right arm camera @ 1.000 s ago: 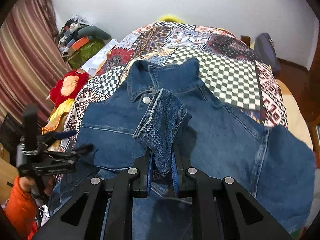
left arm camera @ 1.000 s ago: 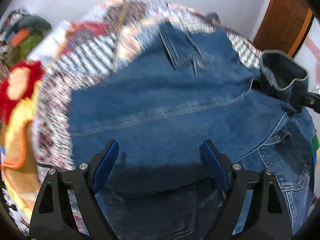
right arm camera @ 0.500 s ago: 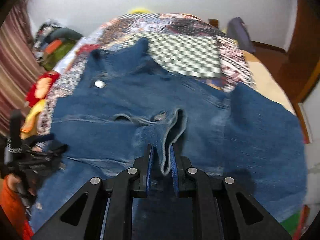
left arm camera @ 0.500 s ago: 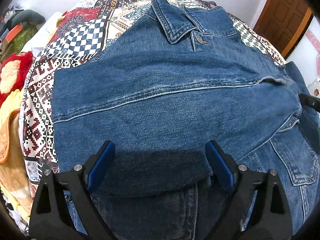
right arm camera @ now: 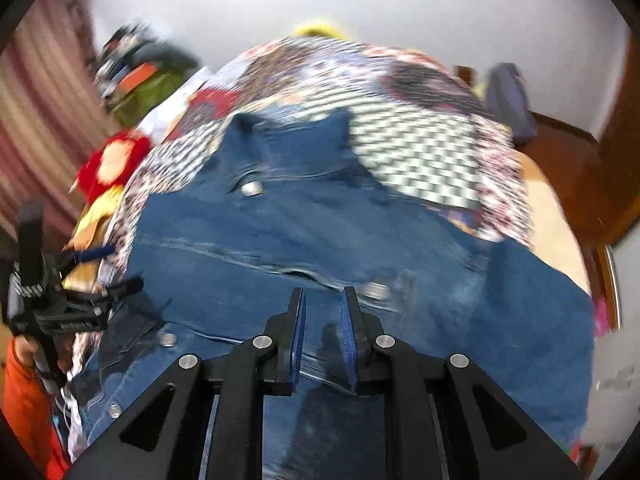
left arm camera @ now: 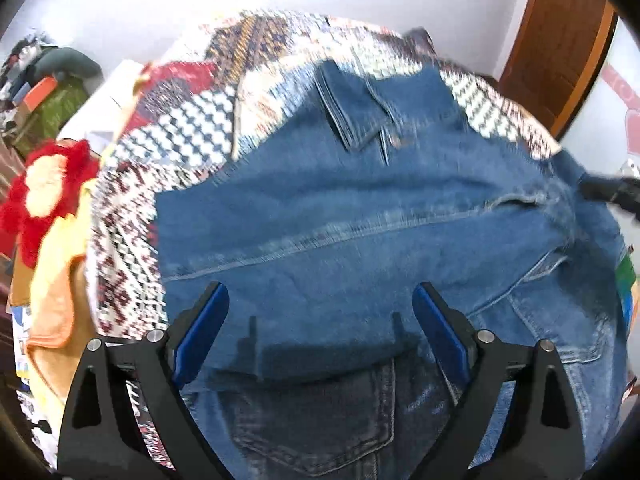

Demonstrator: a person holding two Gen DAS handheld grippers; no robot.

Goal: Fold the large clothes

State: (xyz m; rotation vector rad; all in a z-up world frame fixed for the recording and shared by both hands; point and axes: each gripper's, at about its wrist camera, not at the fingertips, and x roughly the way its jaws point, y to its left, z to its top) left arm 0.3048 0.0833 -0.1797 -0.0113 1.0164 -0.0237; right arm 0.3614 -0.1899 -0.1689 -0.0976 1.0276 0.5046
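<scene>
The patchwork quilt in red, white and dark checks (left arm camera: 176,148) covers the bed and carries all the items. The large blue denim jacket (left arm camera: 360,220) lies spread on this quilt, front side up, with its collar towards the far wall. Its near hem overlaps a pair of darker denim jeans (left arm camera: 320,420). A red and yellow plush item (left arm camera: 40,188) lies beside the quilt's left edge.

My left gripper (left arm camera: 320,292) hangs above the jacket's near hem. Its jaws have just been opening and stand wide apart. Nothing is between them; the denim lies beneath.

My right gripper (right arm camera: 323,292) is over the jacket's front opening. Its blue pads stand close together with only a narrow slot. Motion blur prevents me from telling whether any denim is pinched there.

The pointed jacket collar (left arm camera: 348,112) lies flat. A round metal button (right arm camera: 251,189) sits just below it.
</scene>
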